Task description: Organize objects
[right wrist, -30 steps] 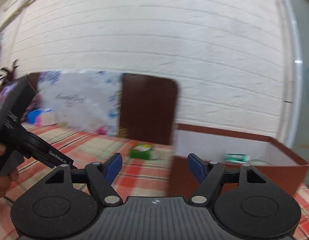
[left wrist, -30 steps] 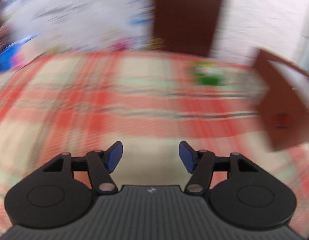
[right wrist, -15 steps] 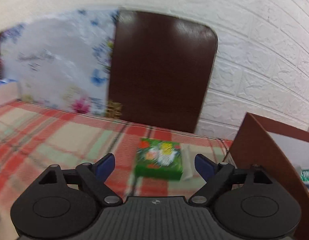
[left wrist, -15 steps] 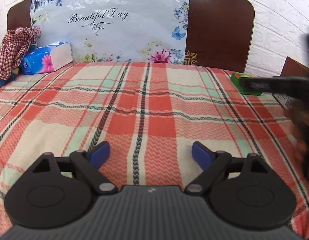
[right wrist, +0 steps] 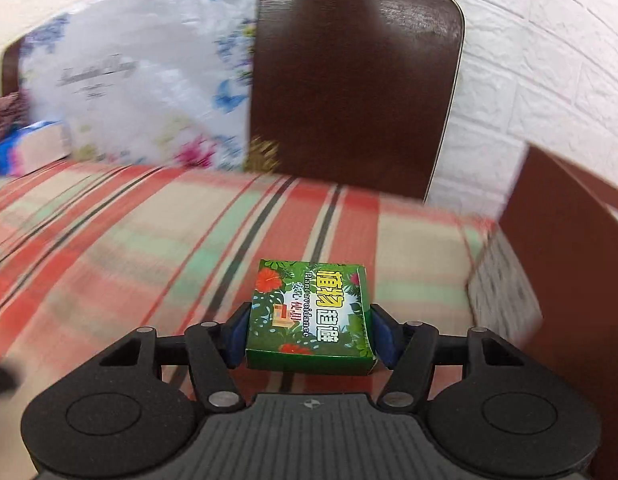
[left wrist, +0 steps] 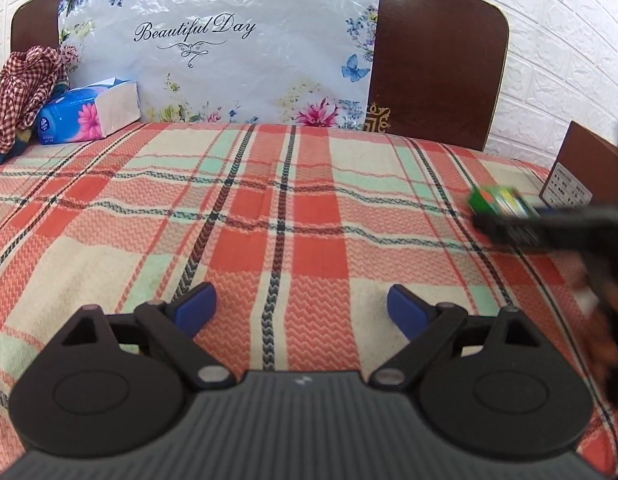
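Across the whole foreground spreads a red, cream and mint plaid bedcover (left wrist: pixel 301 216), running back to a dark brown headboard (left wrist: pixel 437 72) against a white brick-patterned wall (right wrist: pixel 549 40). Leaning on the headboard is a large plastic-wrapped floral package (left wrist: pixel 217 40) (printed "Beautiful Day"). At the right edge stands a brown cardboard box (right wrist: pixel 565 264), its side close to the bedcover's far right corner. Far left, by the headboard, lie a red checked cloth (left wrist: pixel 25 88) and, just beside it, a blue tissue pack (left wrist: pixel 89 112).

Low over bare bedcover, the left gripper (left wrist: pixel 301 304) has its blue pads wide apart with nothing between them.

The right gripper (right wrist: pixel 309 330) has just been closing: its jaws sit against both sides of a small green box (right wrist: pixel 309 312) printed with leaves and flowers, clamped on it, near the cardboard box. Whether it is lifted off the bedcover I cannot tell. From the left wrist view the same green box shows at the far right, blurred.
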Available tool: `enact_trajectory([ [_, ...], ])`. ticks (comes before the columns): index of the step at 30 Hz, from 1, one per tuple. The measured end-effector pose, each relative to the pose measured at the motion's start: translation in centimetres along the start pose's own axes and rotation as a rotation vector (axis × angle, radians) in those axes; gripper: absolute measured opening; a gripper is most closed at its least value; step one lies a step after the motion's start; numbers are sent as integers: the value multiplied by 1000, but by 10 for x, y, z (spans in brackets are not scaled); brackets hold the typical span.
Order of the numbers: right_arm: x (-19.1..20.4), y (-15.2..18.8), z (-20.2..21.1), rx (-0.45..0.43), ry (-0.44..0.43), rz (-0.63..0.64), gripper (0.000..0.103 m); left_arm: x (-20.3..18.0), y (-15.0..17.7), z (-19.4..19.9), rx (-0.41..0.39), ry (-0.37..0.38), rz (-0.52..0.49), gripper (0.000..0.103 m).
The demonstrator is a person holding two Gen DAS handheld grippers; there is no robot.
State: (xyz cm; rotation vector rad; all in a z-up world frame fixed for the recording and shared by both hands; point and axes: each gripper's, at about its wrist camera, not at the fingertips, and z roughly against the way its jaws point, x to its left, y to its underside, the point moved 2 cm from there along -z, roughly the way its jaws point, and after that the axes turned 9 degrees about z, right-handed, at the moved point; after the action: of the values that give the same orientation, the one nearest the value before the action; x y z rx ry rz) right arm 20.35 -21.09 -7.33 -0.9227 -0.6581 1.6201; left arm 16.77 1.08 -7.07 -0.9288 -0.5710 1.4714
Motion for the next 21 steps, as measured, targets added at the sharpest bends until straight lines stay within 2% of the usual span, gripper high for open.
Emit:
enact_trajectory([
  [7,-5,68,104,51,-103,-12,60,-7,1,1,3,-34,-50,94],
  [13,-23,121,179,45,-28,-55,61,-21,6,9,24,-82,-112,94],
  [14,-25,126,185,36,-18,-70,69,-26,9,14,30,-84,-122,94],
  [16,-27,129,189,33,-16,-98,88,-40,17,26,57,-40,-134,92],
  [21,-23,135,197,25,-36,-95,88,-79,44,62,129,98,-177,86],
])
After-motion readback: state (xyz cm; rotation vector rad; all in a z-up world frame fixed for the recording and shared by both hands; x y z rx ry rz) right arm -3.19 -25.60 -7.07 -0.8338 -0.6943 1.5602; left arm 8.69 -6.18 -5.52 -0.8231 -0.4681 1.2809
